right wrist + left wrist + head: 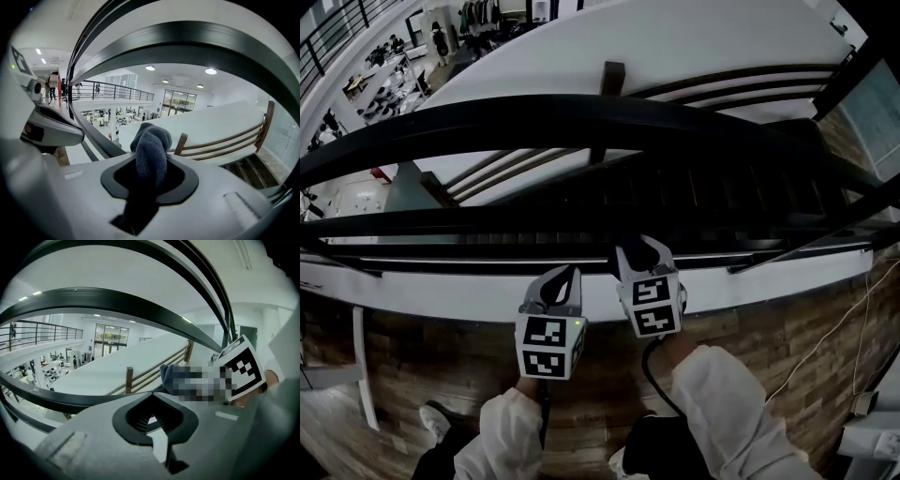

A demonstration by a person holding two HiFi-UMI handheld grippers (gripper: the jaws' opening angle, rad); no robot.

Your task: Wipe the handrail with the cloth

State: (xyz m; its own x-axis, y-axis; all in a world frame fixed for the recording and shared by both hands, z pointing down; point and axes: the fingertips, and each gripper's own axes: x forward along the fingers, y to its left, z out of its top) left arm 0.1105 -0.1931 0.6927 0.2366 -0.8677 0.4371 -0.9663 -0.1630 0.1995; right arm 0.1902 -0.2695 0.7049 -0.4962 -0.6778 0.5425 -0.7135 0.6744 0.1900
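The black handrail [581, 122] curves across the head view, above and beyond both grippers. My right gripper [642, 255] is shut on a blue-grey cloth [151, 154], whose bunched end sticks up out of the jaws. It sits just below the lower black rails [487, 223], at the white ledge [469, 295]. My left gripper [561, 283] is beside it on the left, a little lower, shut and empty. In the left gripper view the cloth [171, 373] shows to the right, beside the right gripper's marker cube [241, 369]. The handrail [211, 47] arcs overhead in the right gripper view.
Beyond the rails a dark staircase [722, 192] with wooden side rails [225, 140] goes down. A hall with desks and people [389, 66] lies far below at the upper left. Wood panelling [769, 328] covers the wall under the ledge, with a thin cable [853, 328] at the right.
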